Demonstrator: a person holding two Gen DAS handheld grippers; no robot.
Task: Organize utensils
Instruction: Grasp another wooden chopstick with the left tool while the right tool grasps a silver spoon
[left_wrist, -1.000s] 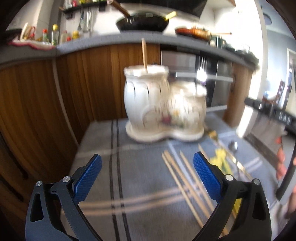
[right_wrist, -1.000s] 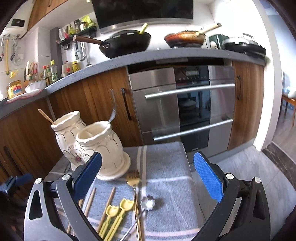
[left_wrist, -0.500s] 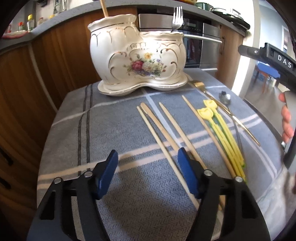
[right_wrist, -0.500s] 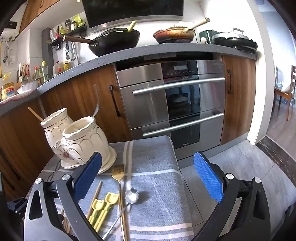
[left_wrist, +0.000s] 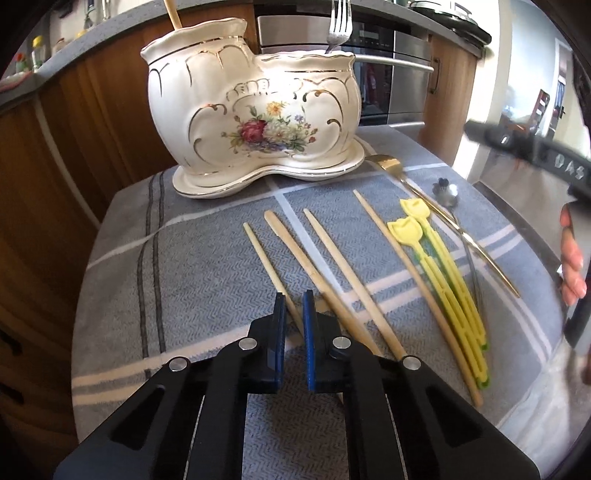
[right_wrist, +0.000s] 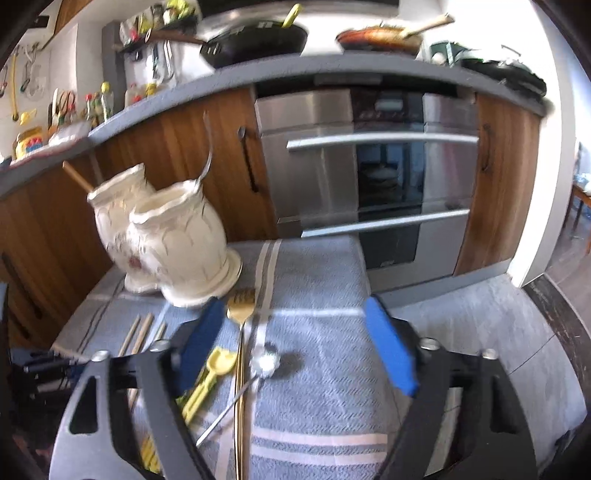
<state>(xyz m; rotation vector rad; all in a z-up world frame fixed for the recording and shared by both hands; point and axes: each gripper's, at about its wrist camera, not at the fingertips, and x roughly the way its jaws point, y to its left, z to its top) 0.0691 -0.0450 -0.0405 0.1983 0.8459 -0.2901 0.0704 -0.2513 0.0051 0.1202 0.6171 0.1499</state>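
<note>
A cream floral ceramic holder stands at the back of the cloth, with a fork and a wooden stick in it. Several wooden chopsticks lie in front. My left gripper has its jaws closing tight on the leftmost chopstick, low on the cloth. To the right lie yellow plastic utensils, a gold fork and a small silver spoon. My right gripper hovers over the fork and spoon, jaws closing, pads touching neither.
A grey striped cloth covers the small table. Wooden cabinets stand on the left and a steel oven behind. A person's hand holds the other gripper at the table's right edge. The floor drops away to the right.
My left gripper sank toward the chopsticks and its jaws went from wide open to nearly together around the leftmost one. The right gripper dipped lower and its jaws narrowed.
</note>
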